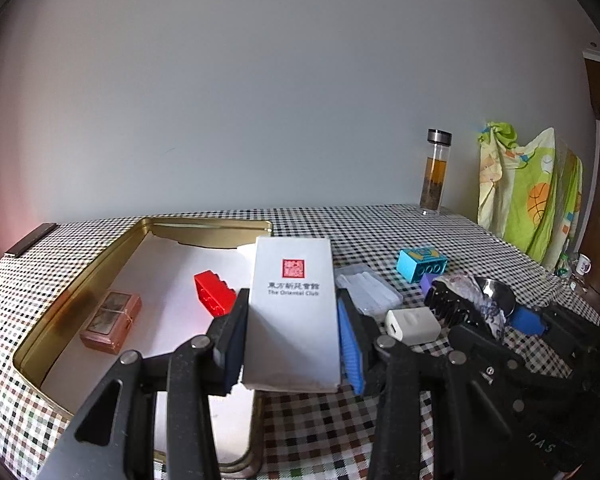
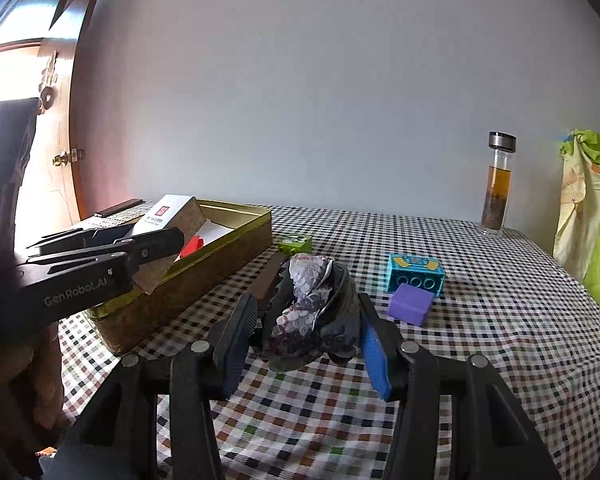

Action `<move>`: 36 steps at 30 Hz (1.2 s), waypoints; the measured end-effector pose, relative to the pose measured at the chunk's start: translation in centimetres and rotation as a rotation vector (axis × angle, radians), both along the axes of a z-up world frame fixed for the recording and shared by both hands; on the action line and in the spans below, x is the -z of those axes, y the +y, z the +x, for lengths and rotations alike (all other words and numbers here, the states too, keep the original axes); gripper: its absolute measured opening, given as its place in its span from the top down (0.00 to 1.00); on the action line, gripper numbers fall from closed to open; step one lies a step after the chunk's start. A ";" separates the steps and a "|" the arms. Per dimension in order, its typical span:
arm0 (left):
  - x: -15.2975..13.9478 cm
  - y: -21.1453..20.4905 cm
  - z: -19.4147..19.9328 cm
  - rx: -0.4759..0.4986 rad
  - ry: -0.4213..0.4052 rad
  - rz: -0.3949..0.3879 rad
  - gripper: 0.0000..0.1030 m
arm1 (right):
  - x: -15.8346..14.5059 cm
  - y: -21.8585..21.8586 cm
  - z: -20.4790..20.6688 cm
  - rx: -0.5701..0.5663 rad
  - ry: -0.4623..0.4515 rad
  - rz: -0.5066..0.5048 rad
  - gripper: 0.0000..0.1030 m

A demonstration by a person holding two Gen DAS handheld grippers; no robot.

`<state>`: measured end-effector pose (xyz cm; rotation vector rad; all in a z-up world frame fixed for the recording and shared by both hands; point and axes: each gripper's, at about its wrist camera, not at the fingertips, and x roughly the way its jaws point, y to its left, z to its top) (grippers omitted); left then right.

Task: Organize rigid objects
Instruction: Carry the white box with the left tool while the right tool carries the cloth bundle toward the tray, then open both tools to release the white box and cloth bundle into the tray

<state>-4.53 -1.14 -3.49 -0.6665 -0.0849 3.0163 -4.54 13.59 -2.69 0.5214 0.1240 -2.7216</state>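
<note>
Left gripper [image 1: 292,332] clamped on white box [image 1: 292,304], held above near rim of gold tin [image 1: 76,292]. Right gripper [image 2: 306,338] clenched on dark hairbrush [image 2: 312,308], beside tin. Red brick [image 1: 214,292] already inside tin. Advise lowering box flat onto bare lining beside brick before releasing.

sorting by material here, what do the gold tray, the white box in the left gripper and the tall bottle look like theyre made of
Gold tray: likely thin metal, brushed gold finish, rolled rim with dull reflections.
White box: looks like matte card, crisp folded edges, printed red seal.
Tall bottle: seemingly clear glass or hard plastic, since the amber liquid shows through; the cap looks like brushed metal.
</note>
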 end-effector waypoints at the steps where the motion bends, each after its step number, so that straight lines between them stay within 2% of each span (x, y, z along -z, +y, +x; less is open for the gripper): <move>1: 0.0 0.0 0.0 -0.002 0.000 -0.002 0.61 | 0.0 -0.2 0.1 -0.004 0.001 0.002 0.49; 18: -0.2 -2.5 0.1 -0.052 -0.014 -0.009 0.61 | -0.1 -2.3 -0.1 -0.066 -0.020 0.014 0.49; 27: -0.6 -5.2 0.4 -0.114 -0.025 -0.012 0.61 | -1.8 -4.2 -0.5 -0.117 -0.004 0.026 0.49; 36: -0.5 -9.5 -0.2 -0.217 -0.077 -0.043 0.61 | -4.1 -8.1 -2.5 -0.190 0.005 0.057 0.49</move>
